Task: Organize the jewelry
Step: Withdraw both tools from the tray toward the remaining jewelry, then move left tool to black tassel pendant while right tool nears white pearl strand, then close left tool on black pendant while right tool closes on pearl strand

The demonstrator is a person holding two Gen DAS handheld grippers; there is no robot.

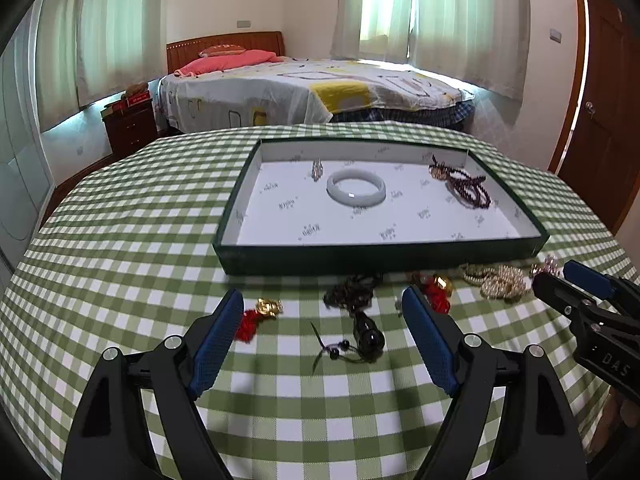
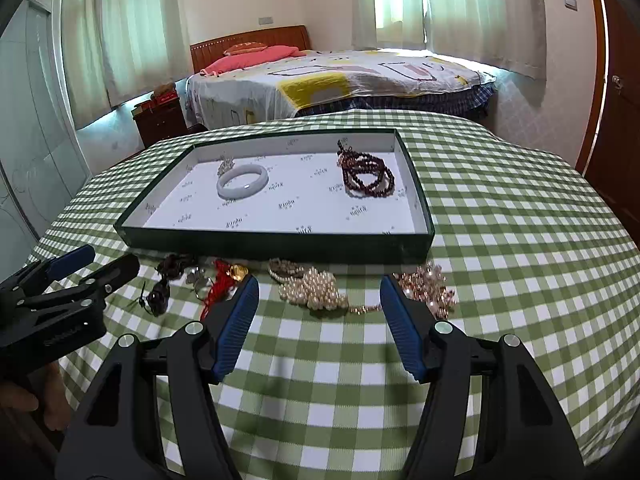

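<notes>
Checked cloth (image 1: 120, 240) carries the tray (image 1: 384, 258), sorted pieces inside; my left gripper (image 1: 322, 312) gapes over the dark pendant (image 1: 368, 338), my right gripper (image 2: 320, 300) open around pearls (image 2: 316, 290).

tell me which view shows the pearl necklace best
The right wrist view: the pearl necklace lies whole on the checked cloth, framed between that hand-held gripper's open fingers. The left wrist view catches it only near the right edge, smaller, partly behind the other hand-held gripper.
</notes>
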